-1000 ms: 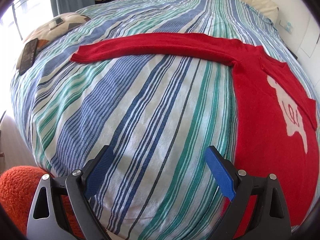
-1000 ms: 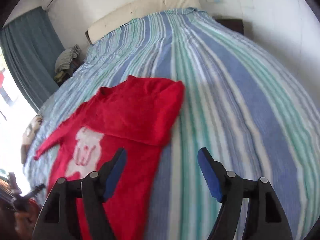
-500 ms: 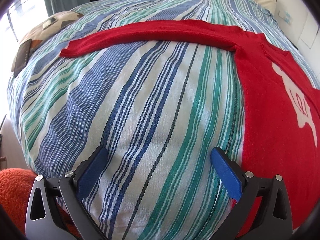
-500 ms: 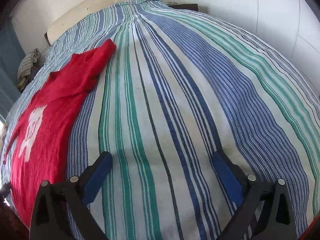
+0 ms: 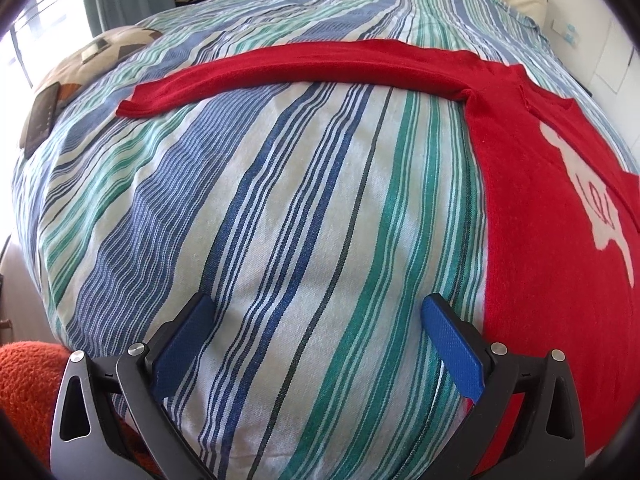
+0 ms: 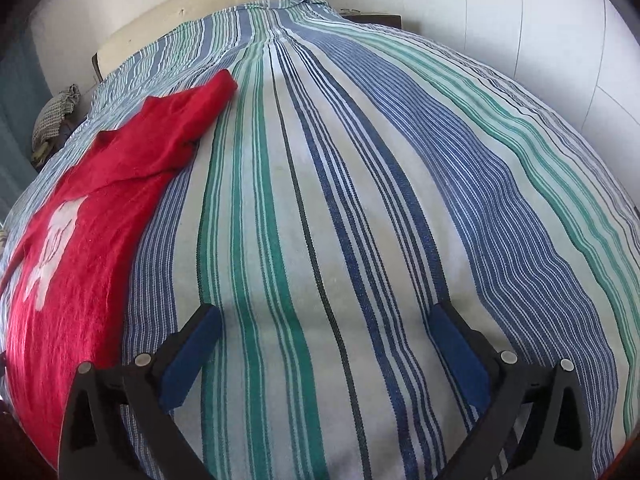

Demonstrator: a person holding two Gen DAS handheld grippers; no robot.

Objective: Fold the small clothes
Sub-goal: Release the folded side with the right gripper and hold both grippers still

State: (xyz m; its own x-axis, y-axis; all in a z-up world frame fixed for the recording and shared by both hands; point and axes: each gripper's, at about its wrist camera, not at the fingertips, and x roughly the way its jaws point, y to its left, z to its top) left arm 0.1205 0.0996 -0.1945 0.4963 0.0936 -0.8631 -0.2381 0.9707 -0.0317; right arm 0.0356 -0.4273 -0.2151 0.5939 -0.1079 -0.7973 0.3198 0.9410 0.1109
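The left claw [image 5: 316, 316] is seen spread wide over the striped bedspread [image 5: 280, 208], nothing being held between its blue pads [image 5: 452, 344]; only bare striped cloth is framed by them. The red sweater [image 5: 540, 240] is laid flat on the bed to the right of this claw, its edge just beside the right-hand pad; a white figure [image 5: 592, 200] is shown on its front; one sleeve [image 5: 300, 68] is stretched out across the bed well ahead of the claw, its cuff ending ahead and to the left. A dark flat device [image 5: 40, 120] is seen far ahead on the left, lying by a patterned cushion [image 5: 108, 48]; an orange fuzzy fabric [image 5: 28, 376] is glimpsed beside the left finger, below the bed's edge.

The right claw [image 6: 326, 320] is likewise spread wide and nothing is gripped; the bedspread [image 6: 360, 200] alone is seen between its pads [image 6: 192, 352]. The sweater [image 6: 88, 240] is placed to the left of this claw, near the left-hand pad but apart from it; its other sleeve [image 6: 188, 120] is folded over the body ahead and to the left. A cream headboard [image 6: 208, 12] is seen far ahead, beyond the bedspread.
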